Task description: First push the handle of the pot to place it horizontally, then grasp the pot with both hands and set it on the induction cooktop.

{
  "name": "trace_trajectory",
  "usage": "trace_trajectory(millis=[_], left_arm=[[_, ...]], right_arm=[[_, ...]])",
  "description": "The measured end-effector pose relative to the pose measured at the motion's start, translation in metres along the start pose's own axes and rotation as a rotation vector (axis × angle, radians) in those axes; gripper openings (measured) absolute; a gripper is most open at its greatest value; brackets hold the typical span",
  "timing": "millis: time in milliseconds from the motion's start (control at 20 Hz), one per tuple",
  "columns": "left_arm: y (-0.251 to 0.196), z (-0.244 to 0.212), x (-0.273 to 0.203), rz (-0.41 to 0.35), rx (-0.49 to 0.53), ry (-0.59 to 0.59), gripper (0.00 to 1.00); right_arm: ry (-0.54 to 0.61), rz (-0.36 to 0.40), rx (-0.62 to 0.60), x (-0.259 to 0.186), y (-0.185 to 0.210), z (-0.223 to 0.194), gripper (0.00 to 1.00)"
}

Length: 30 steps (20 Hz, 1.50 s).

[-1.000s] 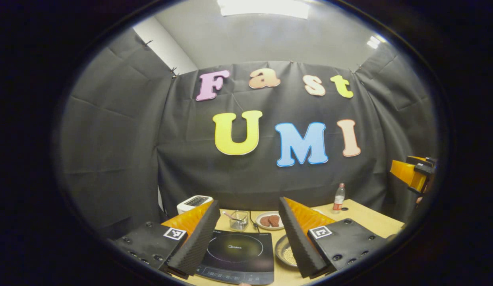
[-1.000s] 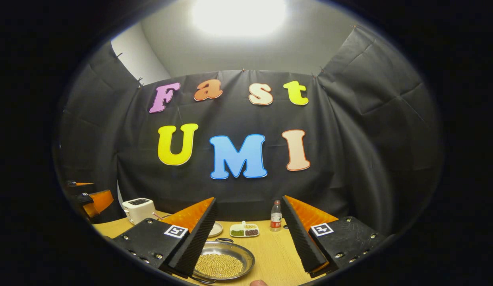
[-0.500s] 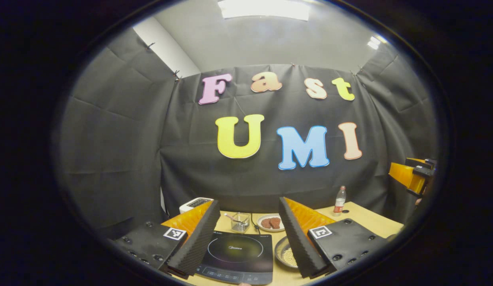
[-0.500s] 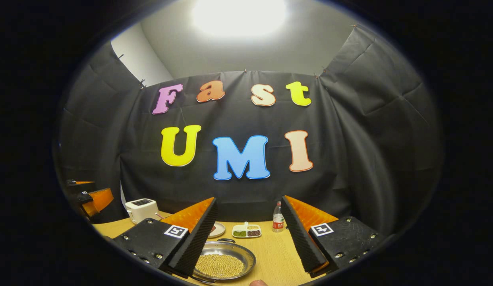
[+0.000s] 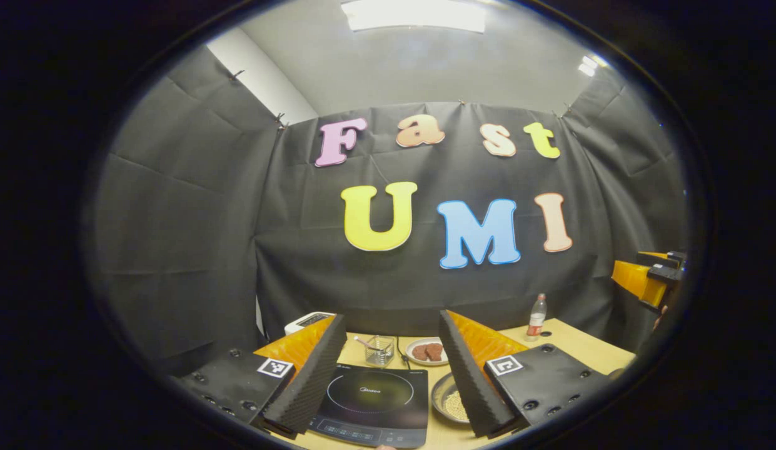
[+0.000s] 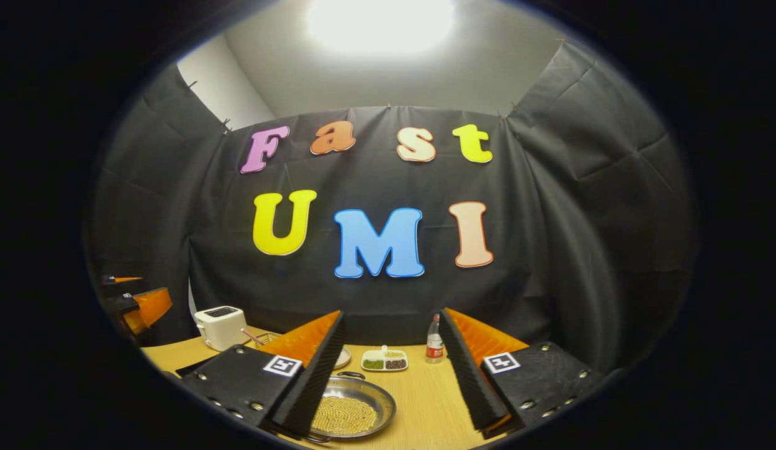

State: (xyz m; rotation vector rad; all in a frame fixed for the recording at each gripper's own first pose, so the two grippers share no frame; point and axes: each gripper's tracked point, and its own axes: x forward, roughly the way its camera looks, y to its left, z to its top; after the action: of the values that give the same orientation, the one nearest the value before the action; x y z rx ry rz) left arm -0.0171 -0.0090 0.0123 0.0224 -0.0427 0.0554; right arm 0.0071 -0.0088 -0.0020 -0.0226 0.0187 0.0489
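On the pale wooden table the shallow steel pot of yellow beans sits at five o'clock of the black induction cooktop, both the left gripper and right gripper gaping empty above, so nudge that far handle gently sideways.

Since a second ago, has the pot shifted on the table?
Cannot tell. In the right gripper view the pot keeps its spot before the divided dish; slight shifts look like camera motion.

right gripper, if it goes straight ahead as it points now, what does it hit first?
Probably nothing soon: the right gripper points level above the pot and table, toward the divided dish and booth wall; depth unclear.
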Motion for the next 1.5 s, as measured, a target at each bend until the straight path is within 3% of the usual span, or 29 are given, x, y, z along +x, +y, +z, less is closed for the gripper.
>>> trace_trajectory(millis=[50,100,250,350,450,600,650,1100,1500], left_arm=[[0.0,-0.001,0.001,0.003,0.003,0.001,0.94],[-0.001,-0.001,0.002,0.006,0.006,0.002,0.94],[-0.002,-0.002,0.004,0.015,0.006,0.004,0.94],[-0.005,-0.002,0.005,0.019,0.001,0.003,0.94],[-0.007,-0.002,0.006,0.03,0.004,0.002,0.94],[-0.013,-0.001,0.007,0.04,-0.001,0.002,0.94],[-0.012,-0.002,0.007,0.048,0.006,0.001,0.94],[-0.004,0.0,-0.011,0.147,0.042,0.004,0.94],[0.027,-0.003,0.01,0.161,0.049,-0.003,0.99]], right_arm=[[0.003,0.003,-0.002,0.0,0.001,-0.002,0.78],[0.004,-0.006,-0.009,0.0,-0.001,-0.001,0.77],[0.001,-0.013,-0.018,0.004,-0.003,-0.002,0.58],[0.007,-0.02,-0.033,0.008,-0.007,-0.004,0.58],[-0.012,-0.039,-0.032,0.009,-0.016,0.002,0.17],[-0.019,-0.058,-0.044,0.001,-0.029,-0.002,0.17],[-0.019,-0.031,-0.037,0.011,-0.023,0.002,0.01],[0.047,0.191,-0.005,0.025,0.025,-0.028,0.05],[0.168,0.344,0.01,0.031,0.099,-0.076,0.05]])
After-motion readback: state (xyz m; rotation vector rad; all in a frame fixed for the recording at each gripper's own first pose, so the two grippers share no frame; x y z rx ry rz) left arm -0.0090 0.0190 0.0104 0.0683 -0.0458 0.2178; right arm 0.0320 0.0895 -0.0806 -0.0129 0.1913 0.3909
